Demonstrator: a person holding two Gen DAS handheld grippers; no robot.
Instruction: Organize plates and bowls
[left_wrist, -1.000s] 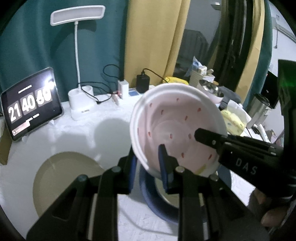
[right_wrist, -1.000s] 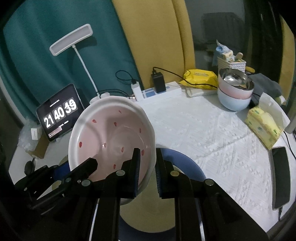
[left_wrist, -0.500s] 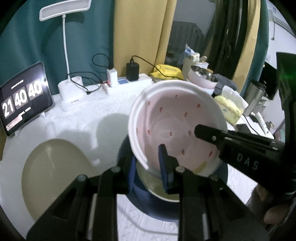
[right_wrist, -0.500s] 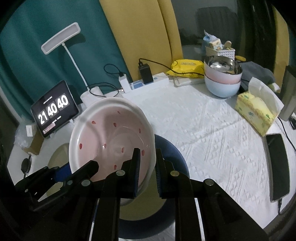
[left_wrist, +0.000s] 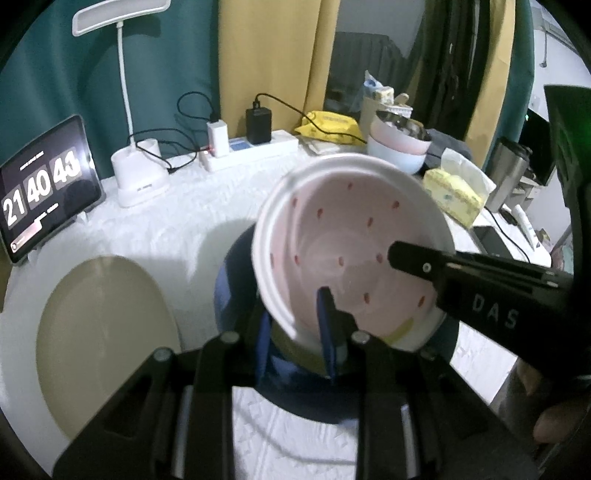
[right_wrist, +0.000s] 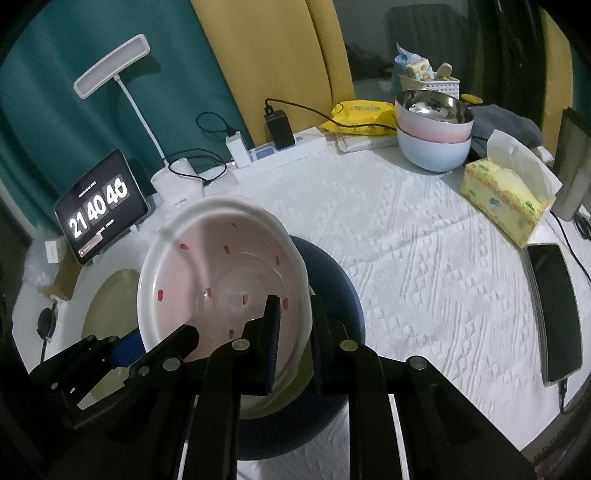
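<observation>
Pink plate (left_wrist: 354, 254) shifted over blue plate (right_wrist: 332, 273) (red-speckled, white rim), tilted; both hand-held grippers (left_wrist: 295, 332) (right_wrist: 293, 332) clamp its rim.

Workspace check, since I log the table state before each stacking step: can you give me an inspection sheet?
Surface: round table, white textured cloth.
Job's things: pink bowl held tilted above blue plate; beige plate to its left; bowl stack at the back.
Clutter: tablet clock, lamp, tissue box, phone, yellow pack, basket.
Grippers: left tongs and right tongs each clamp the bowl's rim.
Cables: power strip with chargers; lamp and phone leads.
Surroundings: teal and yellow curtains.
</observation>
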